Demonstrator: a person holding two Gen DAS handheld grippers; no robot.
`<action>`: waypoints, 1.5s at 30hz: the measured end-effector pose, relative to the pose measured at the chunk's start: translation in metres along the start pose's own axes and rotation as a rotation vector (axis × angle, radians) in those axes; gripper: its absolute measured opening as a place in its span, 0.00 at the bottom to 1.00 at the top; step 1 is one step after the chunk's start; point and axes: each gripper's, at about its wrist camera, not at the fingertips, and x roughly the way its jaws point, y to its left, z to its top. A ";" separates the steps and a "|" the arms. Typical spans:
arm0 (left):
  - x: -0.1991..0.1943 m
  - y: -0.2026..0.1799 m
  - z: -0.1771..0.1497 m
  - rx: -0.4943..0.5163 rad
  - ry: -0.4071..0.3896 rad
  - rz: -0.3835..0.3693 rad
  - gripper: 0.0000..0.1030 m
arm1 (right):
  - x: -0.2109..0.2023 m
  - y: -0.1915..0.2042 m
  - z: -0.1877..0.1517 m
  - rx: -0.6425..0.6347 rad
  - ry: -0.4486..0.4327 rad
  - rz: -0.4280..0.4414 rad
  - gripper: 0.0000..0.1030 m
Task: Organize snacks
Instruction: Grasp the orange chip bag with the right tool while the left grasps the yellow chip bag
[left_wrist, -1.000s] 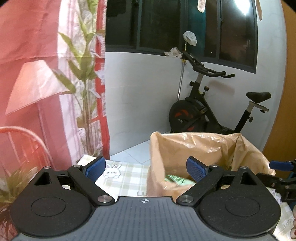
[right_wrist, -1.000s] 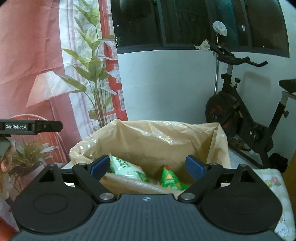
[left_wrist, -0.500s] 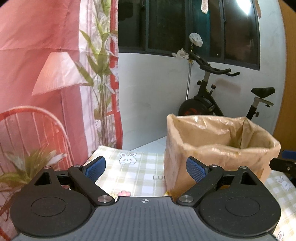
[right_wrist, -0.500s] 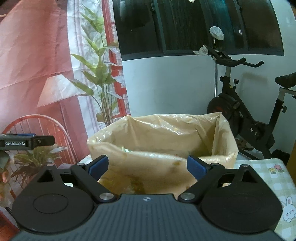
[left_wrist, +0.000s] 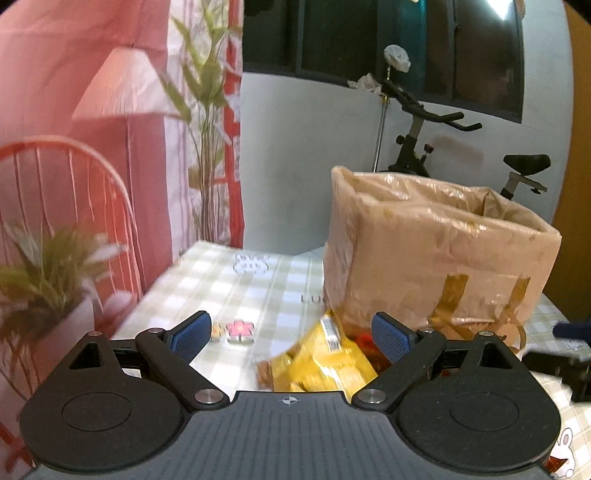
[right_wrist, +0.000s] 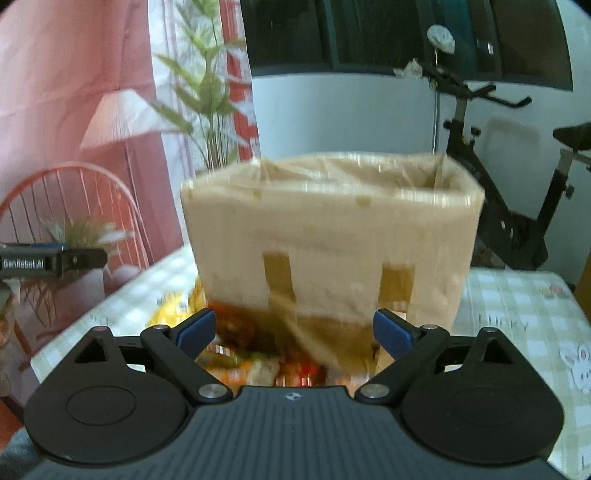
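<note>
**Both grippers empty, snacks at the box foot**

Your left gripper (left_wrist: 291, 334) has its jaws spread wide, nothing between them. The right gripper (right_wrist: 293, 328) is the same. The yellow snack pack (left_wrist: 321, 365) lies on the checked tablecloth (left_wrist: 236, 280), at 6 o'clock from the left gripper's centre and touching the near-left corner of the brown box (left_wrist: 436, 258). More snack packs (right_wrist: 258, 363) sit blurred below the right gripper, against the box front; I can't tell how many.

Risks:
- The right view is smeared, so aim is uncertain.
- The film is slick and a shallow pinch could slip.
- A jaw could snag the loose tape (left_wrist: 513, 325) or shove the box toward 12 o'clock.
</note>
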 end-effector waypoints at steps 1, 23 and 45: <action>0.001 -0.001 -0.005 -0.004 0.006 0.002 0.92 | 0.001 0.000 -0.006 -0.001 0.019 -0.005 0.91; 0.012 -0.014 -0.050 -0.049 0.094 -0.016 0.92 | 0.010 -0.014 -0.075 0.143 0.336 -0.041 0.91; 0.024 -0.010 -0.052 -0.085 0.141 -0.012 0.92 | 0.030 0.007 -0.075 0.063 0.343 0.167 0.75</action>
